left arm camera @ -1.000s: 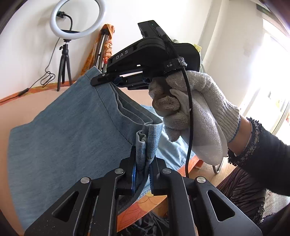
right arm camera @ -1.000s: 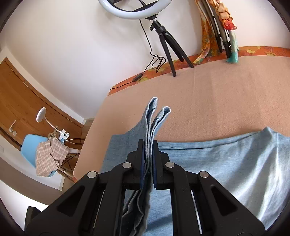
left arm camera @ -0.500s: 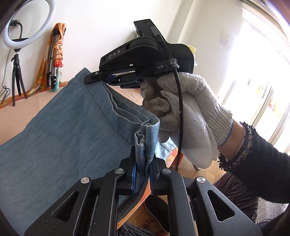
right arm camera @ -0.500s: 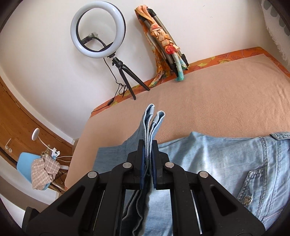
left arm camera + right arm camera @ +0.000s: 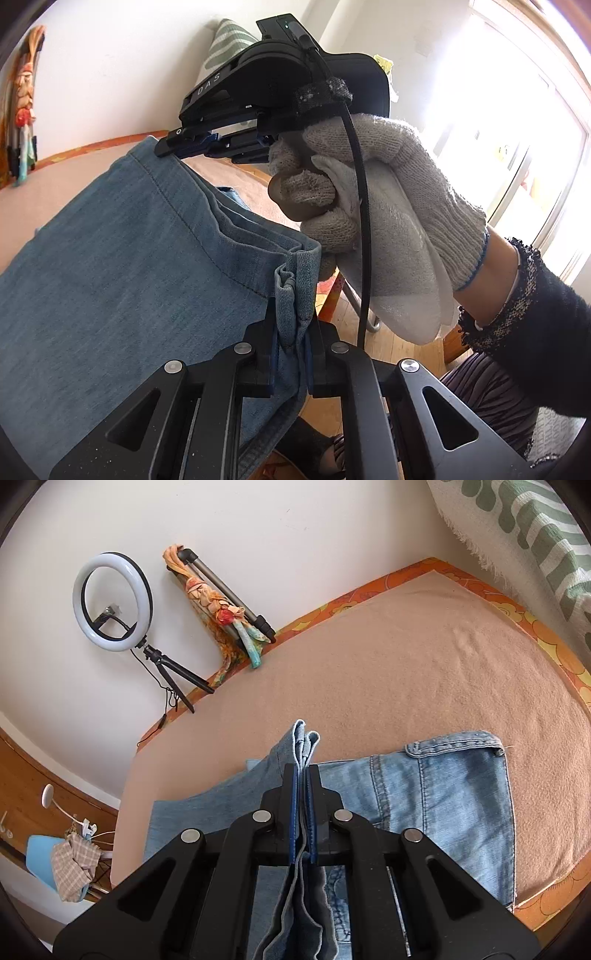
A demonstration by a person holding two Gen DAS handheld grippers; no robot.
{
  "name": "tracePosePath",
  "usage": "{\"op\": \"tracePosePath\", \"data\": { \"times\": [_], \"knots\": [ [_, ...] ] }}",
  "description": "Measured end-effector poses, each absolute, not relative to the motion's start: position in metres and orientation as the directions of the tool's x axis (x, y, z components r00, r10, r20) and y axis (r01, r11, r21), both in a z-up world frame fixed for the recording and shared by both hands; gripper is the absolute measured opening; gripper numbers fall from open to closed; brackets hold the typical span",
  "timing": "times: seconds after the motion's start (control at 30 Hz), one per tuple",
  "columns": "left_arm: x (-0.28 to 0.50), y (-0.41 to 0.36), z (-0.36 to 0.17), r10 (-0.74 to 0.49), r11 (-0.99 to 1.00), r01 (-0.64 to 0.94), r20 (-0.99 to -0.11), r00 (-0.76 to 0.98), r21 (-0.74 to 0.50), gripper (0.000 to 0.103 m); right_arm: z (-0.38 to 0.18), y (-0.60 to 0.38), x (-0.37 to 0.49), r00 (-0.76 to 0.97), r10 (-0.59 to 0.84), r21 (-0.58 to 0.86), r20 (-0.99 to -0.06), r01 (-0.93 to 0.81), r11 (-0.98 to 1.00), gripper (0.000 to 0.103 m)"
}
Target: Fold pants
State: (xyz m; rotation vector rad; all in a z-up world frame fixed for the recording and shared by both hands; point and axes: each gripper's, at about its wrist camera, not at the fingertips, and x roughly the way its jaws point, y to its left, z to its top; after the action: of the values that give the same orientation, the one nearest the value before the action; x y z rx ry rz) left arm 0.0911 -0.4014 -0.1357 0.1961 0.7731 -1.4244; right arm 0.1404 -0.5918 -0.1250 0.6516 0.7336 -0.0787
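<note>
A tan blanket-covered bed (image 5: 424, 672) fills the right wrist view, with the pants (image 5: 454, 794) spread across its lower half, waistband and pocket at centre right. Both leg hems are lifted together, presumably to carry them over toward the waist. The right gripper (image 5: 303, 775) is clenched on a bunched hem at lower centre; the left gripper (image 5: 293, 325) is likewise clamped on the hem's other corner, keeping the edge taut. A ring light (image 5: 112, 602) stands at upper left.

Tan bed (image 5: 424, 664), denim pants (image 5: 461, 794) on it
</note>
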Motion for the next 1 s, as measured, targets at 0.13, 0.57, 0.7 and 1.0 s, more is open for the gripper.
{"op": "tracePosePath", "data": {
  "times": [0.13,0.57,0.7,1.0],
  "knots": [
    [0.100,-0.425,-0.150,-0.799,0.159,0.933,-0.598,-0.070,-0.322,0.009,-0.131,-0.614,0.132,0.749,0.130,0.521,-0.650,0.314,0.794,0.005],
    [0.096,-0.452,-0.176,-0.759,0.146,0.928,-0.640,-0.118,-0.344,0.009,-0.160,-0.638,0.136,0.696,0.055,0.444,-0.716,0.392,0.806,0.005],
    [0.100,-0.453,-0.174,-0.733,0.147,0.925,-0.667,-0.136,-0.350,0.022,-0.168,-0.637,0.137,0.665,0.032,0.410,-0.746,0.420,0.810,0.005],
    [0.101,-0.412,-0.149,-0.737,0.208,0.914,-0.670,-0.087,-0.348,0.046,-0.134,-0.632,0.120,0.695,-0.053,0.366,-0.717,0.440,0.820,0.026]
  ]
}}
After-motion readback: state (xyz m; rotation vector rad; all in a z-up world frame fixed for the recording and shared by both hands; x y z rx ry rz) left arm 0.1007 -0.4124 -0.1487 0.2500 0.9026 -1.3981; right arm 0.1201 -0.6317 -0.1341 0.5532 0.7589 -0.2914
